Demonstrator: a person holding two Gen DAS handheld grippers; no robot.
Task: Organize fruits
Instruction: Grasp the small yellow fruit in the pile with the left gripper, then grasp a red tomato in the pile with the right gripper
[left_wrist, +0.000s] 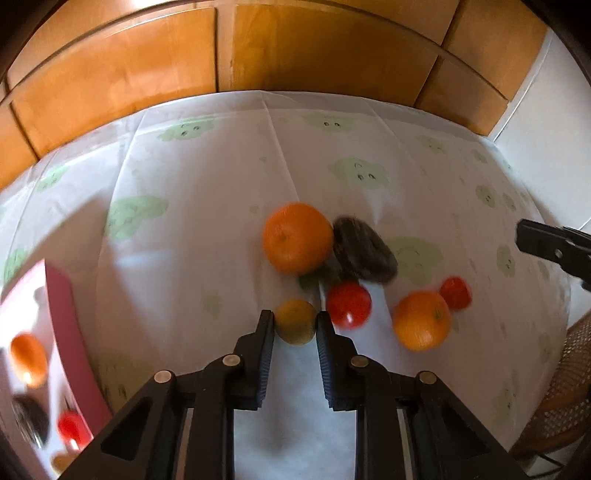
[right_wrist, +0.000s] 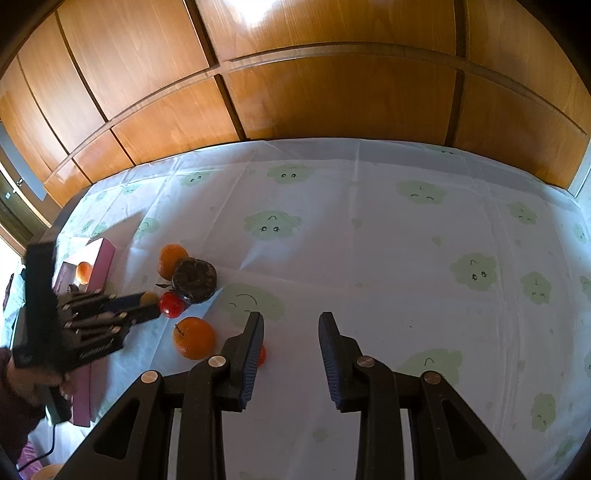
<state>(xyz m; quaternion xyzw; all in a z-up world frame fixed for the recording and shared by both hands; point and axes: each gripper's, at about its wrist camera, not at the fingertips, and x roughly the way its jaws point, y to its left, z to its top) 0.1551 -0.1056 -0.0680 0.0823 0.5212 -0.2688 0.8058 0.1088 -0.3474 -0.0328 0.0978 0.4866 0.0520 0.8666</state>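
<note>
Clouded tablecloth (left_wrist: 207, 229), roundish yellow fruit (left_wrist: 295, 322), seemingly pinched by left gripper (left_wrist: 295, 325).

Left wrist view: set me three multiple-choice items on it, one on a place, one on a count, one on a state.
1. Where is the small yellow-green fruit?
A. between the left gripper's fingers
B. inside the pink box
C. on top of the dark fruit

2. How many oranges lie on the tablecloth?
A. none
B. two
C. five

3. What state is the left gripper in?
A. wide open over bare cloth
B. shut on the small yellow-green fruit
C. shut on a red fruit

Key:
1 A, the fruit sits between the two finger pads.
2 B, one large orange beside the dark fruit, another orange nearer the right.
3 B, both pads meet the fruit's sides.
</note>
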